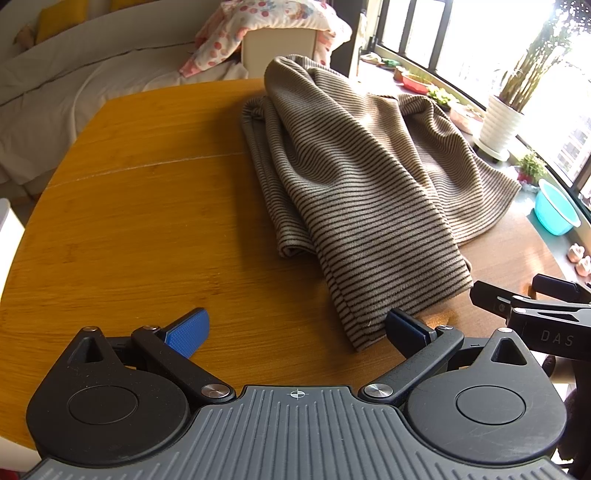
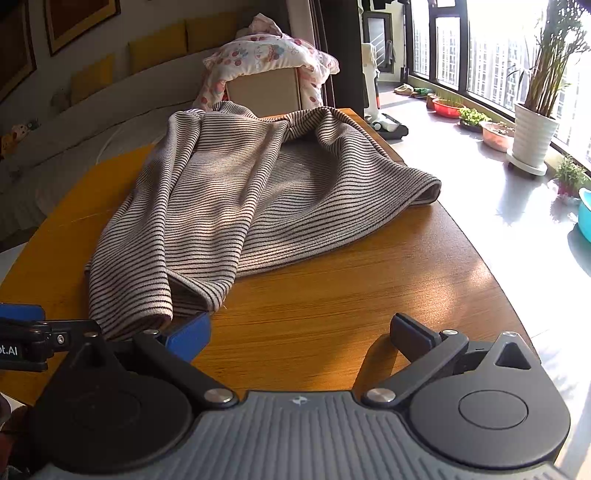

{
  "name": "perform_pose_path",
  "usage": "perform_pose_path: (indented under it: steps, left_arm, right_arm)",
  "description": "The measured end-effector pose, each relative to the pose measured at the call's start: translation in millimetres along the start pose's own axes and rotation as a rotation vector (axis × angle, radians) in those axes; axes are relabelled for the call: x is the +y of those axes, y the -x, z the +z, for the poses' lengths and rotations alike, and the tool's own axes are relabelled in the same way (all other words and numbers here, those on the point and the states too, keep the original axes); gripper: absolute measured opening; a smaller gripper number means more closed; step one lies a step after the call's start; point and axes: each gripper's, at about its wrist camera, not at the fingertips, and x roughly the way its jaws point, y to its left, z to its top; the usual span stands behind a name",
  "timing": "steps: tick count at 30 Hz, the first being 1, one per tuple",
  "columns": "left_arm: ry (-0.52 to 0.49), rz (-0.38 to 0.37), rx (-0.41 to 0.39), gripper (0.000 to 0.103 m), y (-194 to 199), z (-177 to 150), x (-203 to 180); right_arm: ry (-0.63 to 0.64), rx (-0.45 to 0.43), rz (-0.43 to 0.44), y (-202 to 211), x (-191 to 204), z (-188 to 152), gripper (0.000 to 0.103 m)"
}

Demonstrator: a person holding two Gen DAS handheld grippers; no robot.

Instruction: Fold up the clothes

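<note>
Brown-and-beige striped knit garment (image 1: 362, 192) lies crumpled on orange wooden table (image 1: 147, 221), ahead of both tongs. Left gripper (image 1: 295, 332) released, right finger beside hem. Right gripper (image 2: 299, 336) released, left finger beside hem.

Left wrist view: taken low over the near edge of the wooden table (image 1: 147, 221), looking forward between the spread fingers of the left gripper (image 1: 295, 332), with the striped garment (image 1: 362, 192) close ahead and to the right. Right wrist view: taken from just beside it to the right, facing the same way past the right gripper (image 2: 301, 332), with the garment ahead and to the left. Both views share the table, garment, floral bedding (image 1: 266, 26) and window sill plants (image 2: 535, 122), and each catches the other gripper at its edge.
</note>
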Motion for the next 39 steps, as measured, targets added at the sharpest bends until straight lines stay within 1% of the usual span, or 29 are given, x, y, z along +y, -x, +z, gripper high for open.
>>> perform_pose_path:
  steps: [3, 6, 9, 13, 15, 18, 20, 23, 25, 27, 29, 30, 32, 34, 37, 39]
  left_arm:
    - [-0.014, 0.010, -0.018, 0.103, 3, 6, -1]
    - [-0.040, -0.013, -0.059, 0.103, 6, 22, -1]
    - [-0.033, -0.060, -0.069, 0.103, 1, 46, 0]
    - [-0.053, -0.081, -0.097, 0.103, -13, 72, -6]
    - [-0.055, -0.105, -0.098, 0.103, -24, 83, -8]
    - [-0.041, -0.147, -0.085, 0.103, -43, 98, -9]
    - [-0.030, -0.178, -0.075, 0.103, -55, 106, -8]
    - [0.001, -0.274, -0.061, 0.103, -72, 114, -2]
    - [0.033, -0.320, -0.042, 0.103, -82, 115, 6]
    - [0.065, -0.364, -0.023, 0.103, -93, 115, 13]
    - [0.073, -0.399, -0.031, 0.103, -93, 113, 20]
    - [0.076, -0.416, -0.036, 0.103, -92, 111, 24]
    - [0.080, -0.451, -0.038, 0.103, -93, 108, 33]
    - [0.082, -0.458, -0.043, 0.103, -91, 104, 42]
    - [0.080, -0.458, -0.028, 0.103, -82, 98, 50]
    - [0.073, -0.459, 0.001, 0.103, -72, 90, 55]
  right_arm:
    - [0.005, 0.001, -0.001, 0, -1, 1, 0.103]
    - [0.026, -0.014, -0.006, 1, -1, 5, 0.103]
    - [0.047, -0.056, 0.002, 3, -4, 21, 0.103]
    - [0.028, -0.127, 0.043, -3, -12, 52, 0.103]
    - [-0.020, -0.141, 0.091, -17, -19, 72, 0.103]
    - [-0.086, -0.122, 0.137, -49, -27, 99, 0.103]
    - [-0.097, -0.115, 0.160, -70, -29, 113, 0.103]
    - [-0.089, -0.117, 0.208, -96, -26, 129, 0.103]
    - [-0.101, -0.112, 0.233, -114, -25, 138, 0.103]
    - [-0.125, -0.090, 0.275, -133, -25, 141, 0.103]
    - [-0.166, -0.056, 0.338, -150, -24, 143, 0.103]
    - [-0.184, -0.078, 0.357, -153, -23, 141, 0.103]
    - [-0.190, -0.117, 0.349, -155, -16, 136, 0.103]
    - [-0.182, -0.122, 0.339, -155, -9, 132, 0.103]
    - [-0.194, -0.109, 0.383, -149, -4, 123, 0.103]
    - [-0.183, -0.102, 0.411, -141, 2, 114, 0.103]
